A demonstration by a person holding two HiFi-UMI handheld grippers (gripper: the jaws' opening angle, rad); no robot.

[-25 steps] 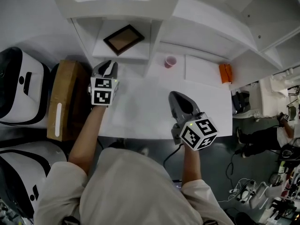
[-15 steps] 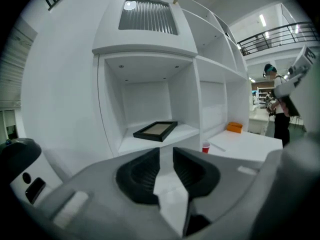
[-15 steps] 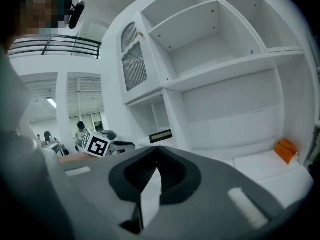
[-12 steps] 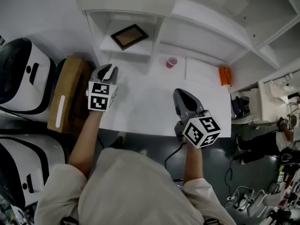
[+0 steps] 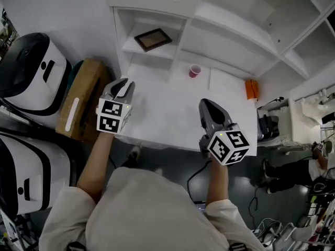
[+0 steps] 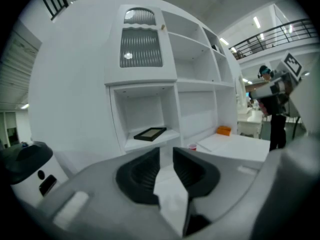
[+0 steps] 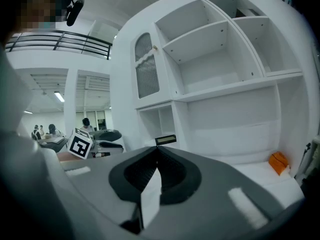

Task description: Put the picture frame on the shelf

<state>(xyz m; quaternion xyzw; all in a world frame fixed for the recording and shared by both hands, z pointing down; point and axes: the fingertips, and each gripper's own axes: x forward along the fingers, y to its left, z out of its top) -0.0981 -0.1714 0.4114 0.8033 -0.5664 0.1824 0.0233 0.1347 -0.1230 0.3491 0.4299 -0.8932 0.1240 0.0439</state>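
on white shelf (image 5: 134, 49); picture frame (image 5: 152, 39): thin dark rectangle; lying flat

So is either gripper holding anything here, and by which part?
Nothing is held. The left gripper has its fingers slightly apart and empty; the right gripper is closed on nothing. The picture frame lies on the shelf, clear of both.

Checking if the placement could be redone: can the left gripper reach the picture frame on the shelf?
Probably yes. The picture frame lies flat in an open-fronted cubby ahead of the left gripper, whose jaws stand slightly apart, empty. Only bare table lies between; the cup sits off right.
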